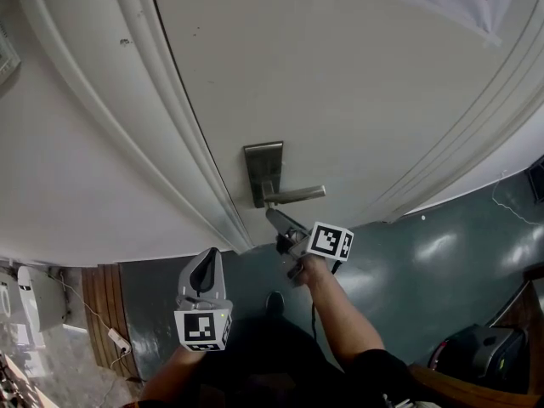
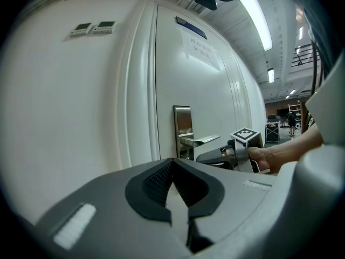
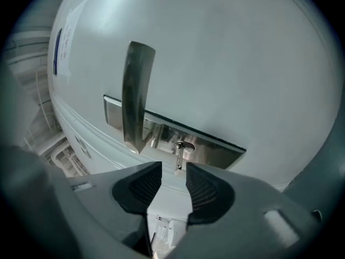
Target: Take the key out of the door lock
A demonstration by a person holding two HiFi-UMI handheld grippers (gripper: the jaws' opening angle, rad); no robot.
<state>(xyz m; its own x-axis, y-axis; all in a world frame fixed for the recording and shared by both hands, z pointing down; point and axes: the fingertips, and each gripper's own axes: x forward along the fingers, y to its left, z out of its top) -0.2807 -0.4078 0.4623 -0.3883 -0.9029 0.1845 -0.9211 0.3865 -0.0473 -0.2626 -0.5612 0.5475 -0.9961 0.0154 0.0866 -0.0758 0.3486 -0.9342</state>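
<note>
The key [image 3: 178,156] still sits in the door lock [image 3: 186,144], just beyond the right gripper [image 3: 173,181], whose jaws are spread and, as far as I can tell, not touching it, so the pinch and pull remain, while the left gripper [image 2: 172,165] hangs back, pressed together and empty.

The key [image 3: 178,156] sat in the lock plate [image 3: 215,150], just beside the lever's [image 3: 135,90] root. Right before the plate hung the right gripper [image 3: 173,177], key's end at its mouth. The left gripper [image 1: 204,266] lay left of the plate, farther back.
</note>
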